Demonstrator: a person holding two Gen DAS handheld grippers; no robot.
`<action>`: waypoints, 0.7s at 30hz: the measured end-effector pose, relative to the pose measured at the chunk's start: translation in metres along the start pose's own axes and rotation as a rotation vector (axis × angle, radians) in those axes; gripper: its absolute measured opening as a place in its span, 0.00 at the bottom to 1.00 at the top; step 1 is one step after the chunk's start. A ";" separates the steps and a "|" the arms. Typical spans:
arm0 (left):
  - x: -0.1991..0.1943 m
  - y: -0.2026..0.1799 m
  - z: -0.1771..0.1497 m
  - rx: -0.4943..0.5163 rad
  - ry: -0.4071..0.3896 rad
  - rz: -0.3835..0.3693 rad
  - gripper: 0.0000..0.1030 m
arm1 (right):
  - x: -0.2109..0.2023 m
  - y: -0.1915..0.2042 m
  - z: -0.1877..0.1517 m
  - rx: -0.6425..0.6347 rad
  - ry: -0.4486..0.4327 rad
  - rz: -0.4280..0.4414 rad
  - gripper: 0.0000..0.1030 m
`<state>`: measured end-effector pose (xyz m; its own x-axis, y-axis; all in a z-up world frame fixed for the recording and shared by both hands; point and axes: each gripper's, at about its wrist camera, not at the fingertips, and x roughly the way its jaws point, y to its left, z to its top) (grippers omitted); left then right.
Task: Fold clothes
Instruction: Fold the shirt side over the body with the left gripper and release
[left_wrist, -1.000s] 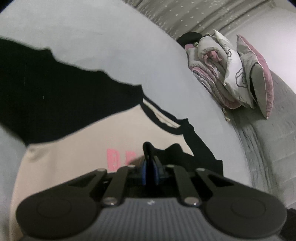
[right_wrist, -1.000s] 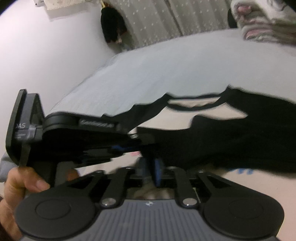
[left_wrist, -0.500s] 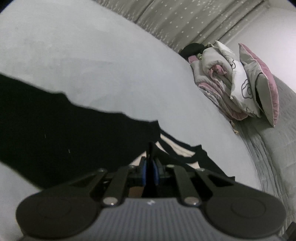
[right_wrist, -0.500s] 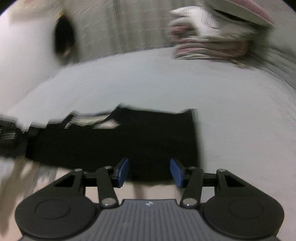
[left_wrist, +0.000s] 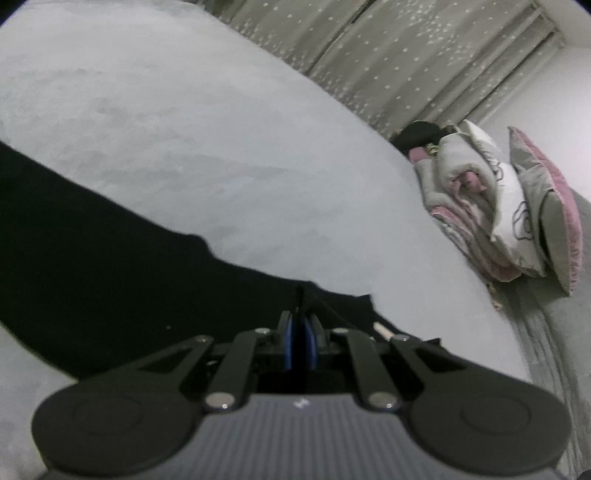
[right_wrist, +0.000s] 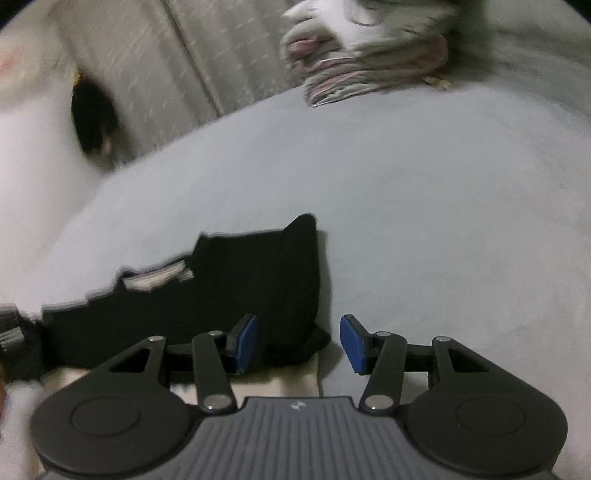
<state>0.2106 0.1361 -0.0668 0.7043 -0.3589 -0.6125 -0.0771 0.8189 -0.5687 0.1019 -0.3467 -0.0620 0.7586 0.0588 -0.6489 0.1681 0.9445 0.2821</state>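
Note:
A shirt with black sleeves (left_wrist: 92, 266) and a beige body lies on the pale grey bed (left_wrist: 221, 147). In the left wrist view only black cloth shows, folded across in a wide band. My left gripper (left_wrist: 300, 332) is shut on a thin ridge of that black cloth, which stands up between its blue pads. In the right wrist view the folded black sleeve (right_wrist: 240, 288) ends in a straight edge, with a strip of beige body (right_wrist: 284, 384) under my right gripper (right_wrist: 299, 341). That gripper is open just above the sleeve's near corner, and its pads press on nothing.
A pile of folded bedding (left_wrist: 465, 199) and a pink-edged pillow (left_wrist: 554, 229) lie at the far right on a grey quilt (left_wrist: 546, 332). A starred curtain (left_wrist: 406, 55) hangs behind the bed, and a dark thing (right_wrist: 92, 122) hangs near it.
My left gripper has carried the black cloth across the beige front, hiding its pink print. My right gripper has let go of the cloth, opened and swung right along the sleeve.

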 end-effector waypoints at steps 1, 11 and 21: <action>0.001 0.001 -0.001 -0.004 0.002 0.005 0.10 | 0.002 0.002 -0.001 -0.009 0.001 -0.003 0.49; 0.004 0.002 -0.006 0.004 0.013 -0.008 0.24 | 0.022 -0.022 0.003 0.177 -0.012 0.055 0.36; 0.008 -0.021 -0.021 0.198 -0.087 0.130 0.03 | 0.031 -0.015 -0.001 0.144 -0.044 -0.021 0.10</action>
<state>0.2028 0.1066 -0.0716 0.7566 -0.2121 -0.6185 -0.0374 0.9303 -0.3648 0.1227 -0.3587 -0.0869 0.7802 0.0221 -0.6251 0.2708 0.8889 0.3695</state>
